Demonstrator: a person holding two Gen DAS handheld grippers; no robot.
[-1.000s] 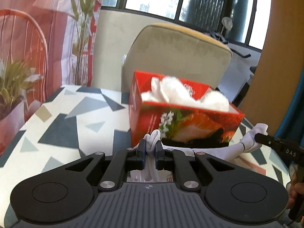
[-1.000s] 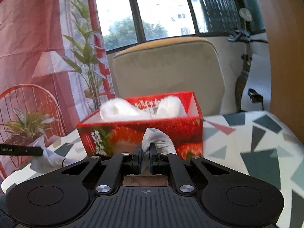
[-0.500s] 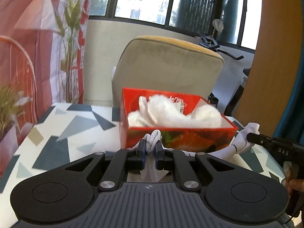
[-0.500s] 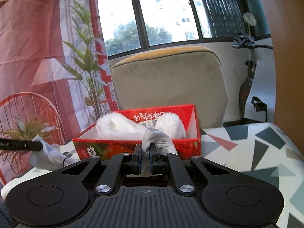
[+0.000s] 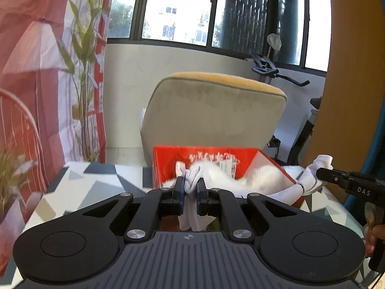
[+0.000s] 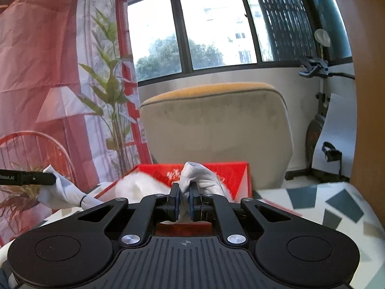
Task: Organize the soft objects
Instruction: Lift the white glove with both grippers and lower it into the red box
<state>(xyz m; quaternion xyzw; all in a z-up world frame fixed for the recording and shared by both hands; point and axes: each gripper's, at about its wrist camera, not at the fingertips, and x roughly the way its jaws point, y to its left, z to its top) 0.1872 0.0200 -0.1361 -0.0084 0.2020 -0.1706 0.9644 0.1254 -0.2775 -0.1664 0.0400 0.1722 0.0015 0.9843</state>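
Beige chair (image 5: 211,113), patterned table (image 5: 96,180), perhaps exercise bike (image 6: 320,120).

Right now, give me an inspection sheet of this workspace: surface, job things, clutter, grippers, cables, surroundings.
Surface: white table with grey geometric patches; the box stands on it.
Job things: open red cardboard box holding white fluffy material; one long white fabric piece stretched between both grippers, in front of the box.
Clutter: nothing seen.
Grippers: left gripper, jaws shut on one end of the fabric; right gripper, jaws shut on the other end.
Cables: nothing seen.
Surroundings: beige padded chair with yellow top behind the table, printed red curtain, large window, exercise bike.
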